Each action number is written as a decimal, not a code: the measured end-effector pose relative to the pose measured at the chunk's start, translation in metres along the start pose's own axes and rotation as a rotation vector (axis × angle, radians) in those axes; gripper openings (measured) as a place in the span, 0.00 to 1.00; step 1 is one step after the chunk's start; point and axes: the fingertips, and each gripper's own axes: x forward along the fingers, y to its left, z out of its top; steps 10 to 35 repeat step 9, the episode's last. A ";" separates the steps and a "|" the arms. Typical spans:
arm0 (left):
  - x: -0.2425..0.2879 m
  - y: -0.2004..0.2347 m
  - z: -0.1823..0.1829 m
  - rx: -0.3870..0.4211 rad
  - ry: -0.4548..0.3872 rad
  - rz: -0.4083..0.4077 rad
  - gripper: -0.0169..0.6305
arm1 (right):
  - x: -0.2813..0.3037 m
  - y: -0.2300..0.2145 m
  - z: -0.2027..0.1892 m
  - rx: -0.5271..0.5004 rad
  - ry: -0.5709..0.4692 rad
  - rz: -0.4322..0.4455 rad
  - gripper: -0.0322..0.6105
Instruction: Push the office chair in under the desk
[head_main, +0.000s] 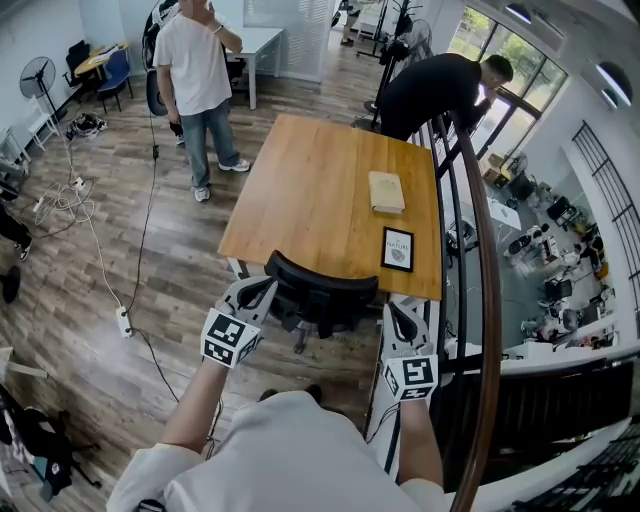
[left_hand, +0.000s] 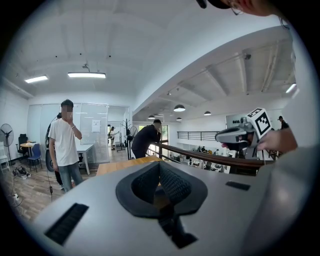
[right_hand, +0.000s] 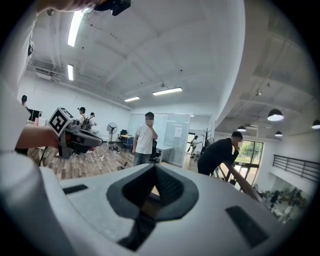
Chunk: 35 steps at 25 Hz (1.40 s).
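The black office chair (head_main: 320, 290) stands at the near edge of the wooden desk (head_main: 320, 190), its seat partly under the top and its curved backrest toward me. My left gripper (head_main: 262, 289) is at the backrest's left end and my right gripper (head_main: 397, 309) is at its right end. Whether either touches the backrest I cannot tell. In the left gripper view the left gripper (left_hand: 161, 186) has its jaws together with nothing between them. The right gripper view shows the right gripper (right_hand: 154, 186) the same. Neither gripper view shows the chair.
A tan book (head_main: 386, 191) and a black-framed card (head_main: 398, 249) lie on the desk's right side. A dark railing (head_main: 478, 250) runs along the right. One person in white (head_main: 198, 70) stands beyond the desk and another in black (head_main: 440, 90) leans on the railing. A cable with a power strip (head_main: 124, 322) lies on the floor at left.
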 end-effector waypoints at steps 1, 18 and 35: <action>0.000 0.000 -0.001 -0.001 0.000 0.001 0.02 | 0.000 0.000 0.000 -0.001 0.000 0.001 0.05; 0.002 -0.001 -0.007 -0.007 0.006 -0.002 0.02 | -0.001 0.000 -0.006 -0.002 0.006 -0.002 0.05; 0.002 -0.001 -0.007 -0.007 0.006 -0.002 0.02 | -0.001 0.000 -0.006 -0.002 0.006 -0.002 0.05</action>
